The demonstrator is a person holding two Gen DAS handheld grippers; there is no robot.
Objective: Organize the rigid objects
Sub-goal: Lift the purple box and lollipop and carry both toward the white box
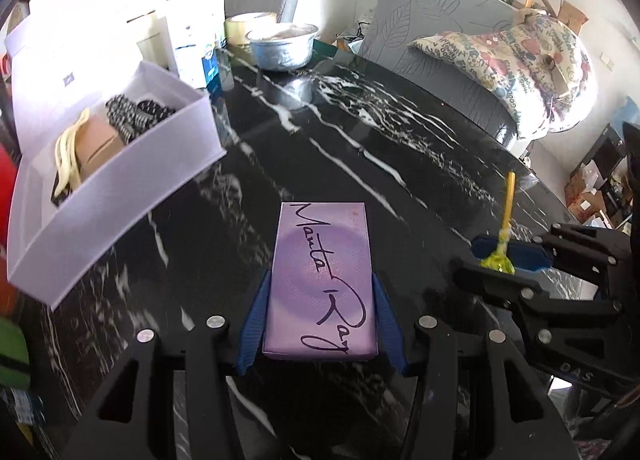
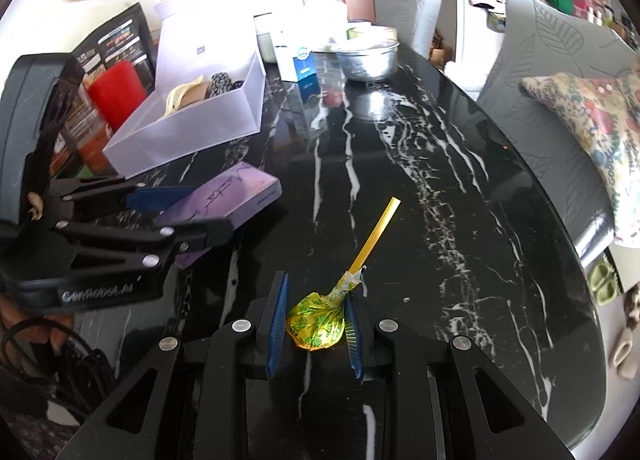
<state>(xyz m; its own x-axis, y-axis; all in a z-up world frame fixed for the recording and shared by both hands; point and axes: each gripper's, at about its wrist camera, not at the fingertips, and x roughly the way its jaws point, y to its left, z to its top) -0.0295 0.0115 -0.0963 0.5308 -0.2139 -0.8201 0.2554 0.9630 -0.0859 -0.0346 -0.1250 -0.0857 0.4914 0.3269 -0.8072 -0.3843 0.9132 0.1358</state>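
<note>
Over a black marble table (image 1: 400, 148), left tool (image 1: 320, 320) clamping purple box (image 1: 324, 280), right tool (image 2: 316, 324) clamping lollipop (image 2: 318, 324), grey chairs (image 2: 560, 60) beyond.

Left gripper (image 1: 320, 320): black linkage body with blue fingertip pads (image 1: 256, 320), jaws closed against both long sides of the purple box (image 1: 324, 280), which is held flat and level, pointing forward. In the right wrist view it stands to the left, raised above the tabletop (image 2: 440, 180).

Right gripper (image 2: 316, 320): same build, blue pads (image 2: 277, 320) pressed on either side of the wrapped head of a lollipop (image 2: 318, 324), stick angled forward and up. In the left wrist view it stands at the right, turned inward.
</note>
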